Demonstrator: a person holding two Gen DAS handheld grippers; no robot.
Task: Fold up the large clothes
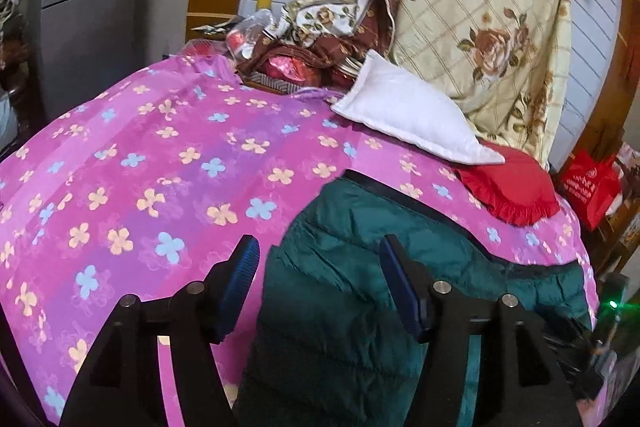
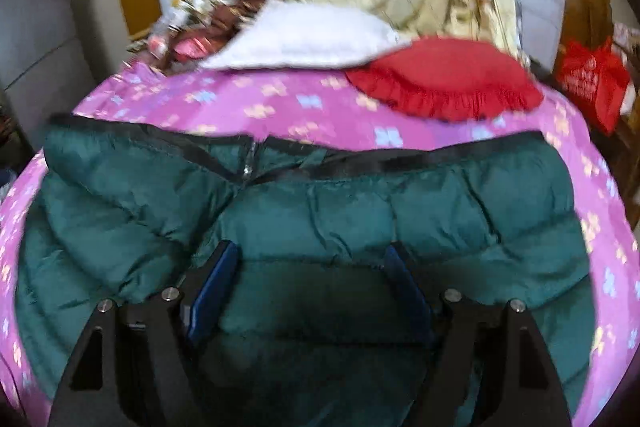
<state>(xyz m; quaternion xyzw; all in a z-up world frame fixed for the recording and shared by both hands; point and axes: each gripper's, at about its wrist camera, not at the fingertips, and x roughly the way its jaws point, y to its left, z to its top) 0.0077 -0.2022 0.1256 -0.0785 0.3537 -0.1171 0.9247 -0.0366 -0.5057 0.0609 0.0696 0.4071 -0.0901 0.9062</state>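
A dark green puffer jacket (image 1: pixel 360 267) lies on a bed covered by a pink flowered sheet (image 1: pixel 140 167). In the left wrist view my left gripper (image 1: pixel 318 247) stands open over the jacket's left edge, with nothing pinched between its blue pads. In the right wrist view the same green jacket (image 2: pixel 320 211) lies spread wide, its black-trimmed edge and zipper on the far side. My right gripper (image 2: pixel 310 253) hangs open above the jacket's middle, and its pads press on nothing. That view is blurred.
A white pillow (image 1: pixel 408 111) and a red frilled cushion (image 1: pixel 512 187) lie at the head of the bed. Behind them stand a cream rose-print quilt (image 1: pixel 480 19) and a heap of brown bedding (image 1: pixel 320 39). A red bag (image 1: pixel 592 187) sits off the bed's right side.
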